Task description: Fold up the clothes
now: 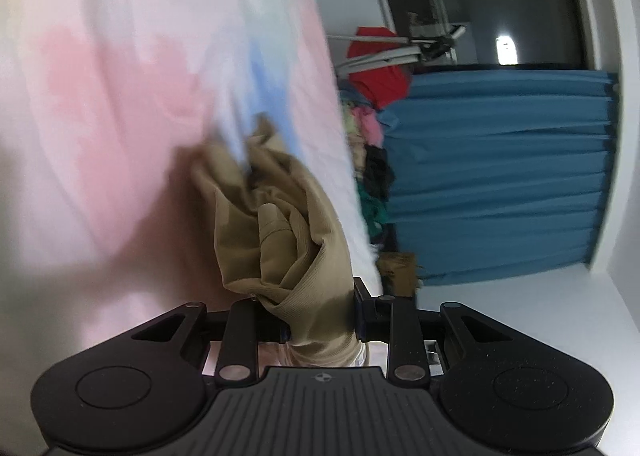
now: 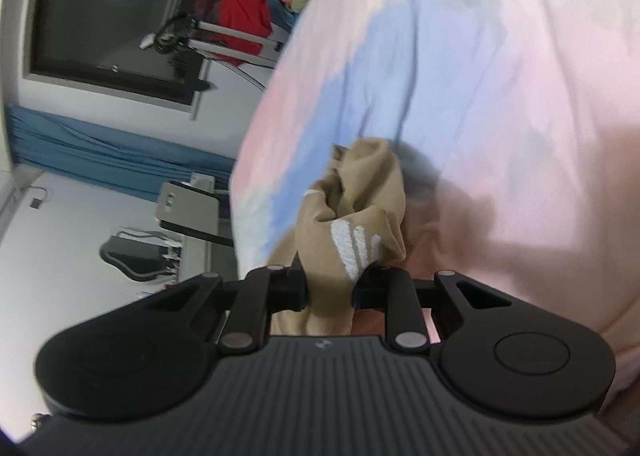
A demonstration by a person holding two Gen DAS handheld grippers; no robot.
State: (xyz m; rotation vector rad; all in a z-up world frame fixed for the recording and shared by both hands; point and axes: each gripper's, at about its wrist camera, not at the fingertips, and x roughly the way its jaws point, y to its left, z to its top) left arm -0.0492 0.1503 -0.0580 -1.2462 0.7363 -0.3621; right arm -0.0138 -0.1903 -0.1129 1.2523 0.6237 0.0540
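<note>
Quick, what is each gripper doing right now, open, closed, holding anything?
Left gripper: closed on the tan garment.
Right gripper: closed on the tan garment too.

A lived-in room set up for laundry work — white walls, a dark window (image 1: 480, 11) hung with blue curtains (image 1: 496, 171), and a heap of mixed clothes (image 1: 370, 159) beside a red garment (image 1: 378, 71) draped over a metal stand (image 2: 236, 39).

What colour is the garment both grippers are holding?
Tan garment with white stripes, clearest in the right wrist view.
</note>
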